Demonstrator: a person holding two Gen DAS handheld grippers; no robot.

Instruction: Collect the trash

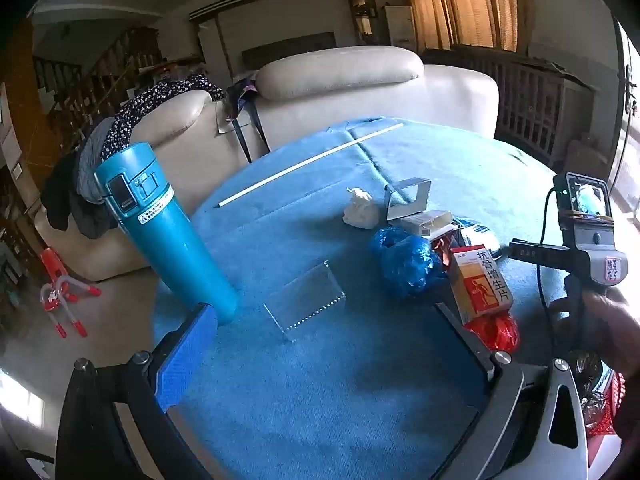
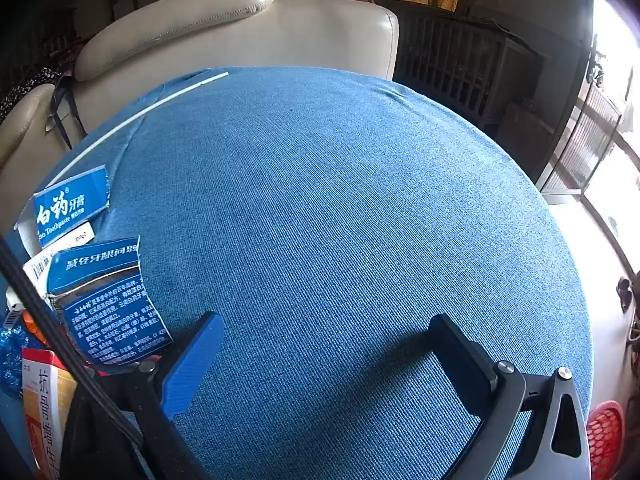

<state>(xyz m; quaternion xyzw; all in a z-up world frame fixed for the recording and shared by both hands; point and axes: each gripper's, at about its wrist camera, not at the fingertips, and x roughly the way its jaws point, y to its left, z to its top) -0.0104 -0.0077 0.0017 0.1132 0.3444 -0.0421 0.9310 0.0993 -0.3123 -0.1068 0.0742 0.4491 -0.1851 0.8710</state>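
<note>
Basically nothing collected yet: left gripper (image 1: 324, 328) and right gripper (image 2: 320, 344) both spread wide, empty. Trash pile (image 1: 424, 248) sits on the blue table (image 1: 320, 400) at 2 o'clock of left; red basket (image 2: 604, 436) at 4 o'clock of right.

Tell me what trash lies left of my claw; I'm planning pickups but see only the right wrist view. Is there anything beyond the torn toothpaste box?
Observer: Yes, a crumpled white tissue lies farther back on the blue table.
Operator: Is the left claw carrying anything?
Observer: No, the left claw is open and empty, with a clear plastic piece just ahead of it.
Operator: Is there anything I should leave alone?
Observer: Probably the teal flask, which stands upright near the table's left edge.
</note>
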